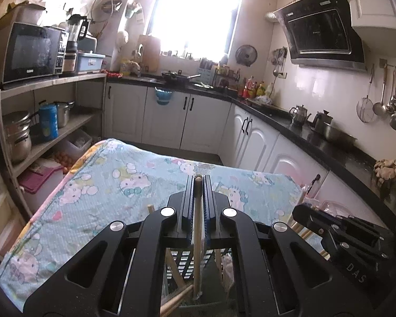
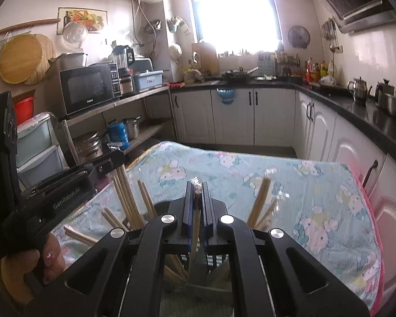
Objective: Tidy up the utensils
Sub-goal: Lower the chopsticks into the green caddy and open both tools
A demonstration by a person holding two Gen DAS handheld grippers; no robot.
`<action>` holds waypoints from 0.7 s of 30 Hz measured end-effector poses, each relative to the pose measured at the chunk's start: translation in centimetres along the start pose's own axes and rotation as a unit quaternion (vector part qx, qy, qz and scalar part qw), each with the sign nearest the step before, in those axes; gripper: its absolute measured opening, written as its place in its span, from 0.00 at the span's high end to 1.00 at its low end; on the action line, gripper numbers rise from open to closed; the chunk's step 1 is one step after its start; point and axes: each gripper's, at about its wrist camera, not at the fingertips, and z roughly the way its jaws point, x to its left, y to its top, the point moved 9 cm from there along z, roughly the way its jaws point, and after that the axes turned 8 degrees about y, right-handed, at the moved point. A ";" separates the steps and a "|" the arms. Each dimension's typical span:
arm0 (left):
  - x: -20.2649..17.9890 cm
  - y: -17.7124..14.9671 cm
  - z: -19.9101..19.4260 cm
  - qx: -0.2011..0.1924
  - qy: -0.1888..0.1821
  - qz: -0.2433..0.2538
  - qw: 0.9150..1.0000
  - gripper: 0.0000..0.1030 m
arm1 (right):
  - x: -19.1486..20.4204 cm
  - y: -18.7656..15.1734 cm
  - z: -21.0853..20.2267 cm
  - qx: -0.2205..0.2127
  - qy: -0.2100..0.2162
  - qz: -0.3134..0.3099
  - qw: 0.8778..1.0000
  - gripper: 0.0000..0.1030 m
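Note:
In the left wrist view my left gripper (image 1: 198,178) is shut on a wooden chopstick (image 1: 197,227) that stands upright between its jaws and reaches down into a black mesh holder (image 1: 183,262). My right gripper (image 2: 197,185) is shut on another wooden chopstick (image 2: 196,219), whose top carries a bit of clear wrapper. Several more chopsticks (image 2: 130,203) lean out of the same holder (image 2: 215,260) on both sides. Each gripper shows in the other's view: the right gripper (image 1: 299,210) at the right, the left gripper (image 2: 117,158) at the left with a hand (image 2: 48,261) on its grip.
The holder stands on a table under a light blue cartoon-print cloth (image 1: 113,174). An open shelf (image 1: 52,82) with a microwave (image 1: 31,52) and pots lines the left. White cabinets and a dark counter (image 1: 316,140) with kettles run along the back and right.

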 end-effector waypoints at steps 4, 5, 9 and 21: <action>0.4 -0.7 0.3 0.017 0.002 -0.004 1.000 0.98 | -0.2 -0.7 -0.5 0.008 0.000 0.004 1.000 0.94; 0.4 -0.8 0.3 0.019 0.003 -0.005 1.000 0.98 | -0.2 -0.8 -0.6 0.010 0.000 0.005 1.000 0.94; 0.8 -1.1 -0.1 0.028 0.001 -0.009 1.000 0.98 | -0.2 -1.4 -1.2 0.016 0.002 0.013 1.000 0.82; 2.0 -0.8 -3.0 0.023 0.004 -0.020 1.000 0.69 | 0.4 -1.9 -3.8 0.015 0.000 0.016 1.000 0.58</action>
